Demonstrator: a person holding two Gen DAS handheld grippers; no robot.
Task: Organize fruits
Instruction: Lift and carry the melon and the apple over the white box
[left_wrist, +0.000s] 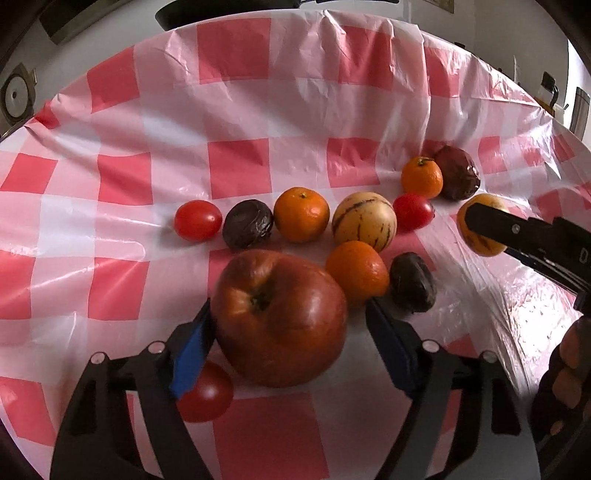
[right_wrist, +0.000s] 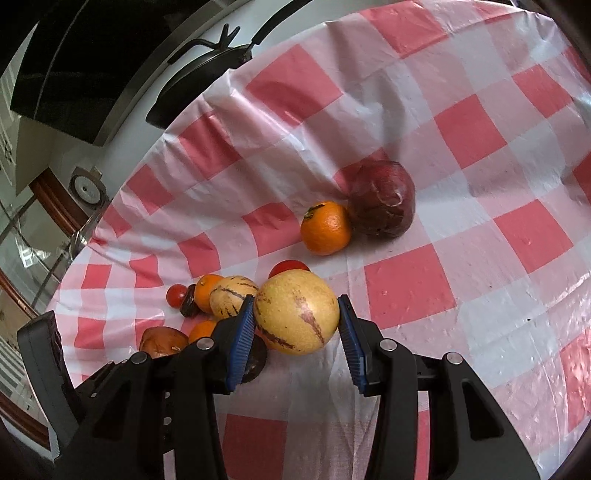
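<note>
**Inspector A:** The apple (left_wrist: 280, 317) is sitting between the blue pads of the left tongs (left_wrist: 286, 343), toward the near edge of the surface (left_wrist: 147, 122). The jaws are standing spread; the left pad (left_wrist: 190, 354) is lying against the apple's flank, the right pad appears just apart. I am recording no grip yet.

**Inspector B:** Handling judgement?

**Inspector A:** The apple is looking firm, waxy and the heaviest item present. I am advising a hold across its widest girth, below the stem dimple, since the glossy skin may slip under a high pinch.

**Inspector B:** And the right side?

**Inspector A:** The striped yellow melon (right_wrist: 297, 312) is sitting between the pads of the right tongs (right_wrist: 297, 336), toward the surface's right edge. The jaws are spread around it; I cannot tell whether both pads are touching. It is looking smooth, rigid and round, so it is likely to roll; a level grasp at its equator is suiting it best.

**Inspector B:** Surroundings?

**Inspector A:** A row is lying mid-surface: a tomato (left_wrist: 197, 220), a dark wrinkled fruit (left_wrist: 247, 223), a mandarin (left_wrist: 301, 214) and a second striped melon (left_wrist: 364, 220). Another mandarin (left_wrist: 356, 271) is resting just beside the apple, and a tomato (left_wrist: 207, 393) is lying under the left pad. The tomatoes are appearing soft and bruisable. The chequered plastic cloth (right_wrist: 461, 129) is lying creased and is probably slick.
</note>
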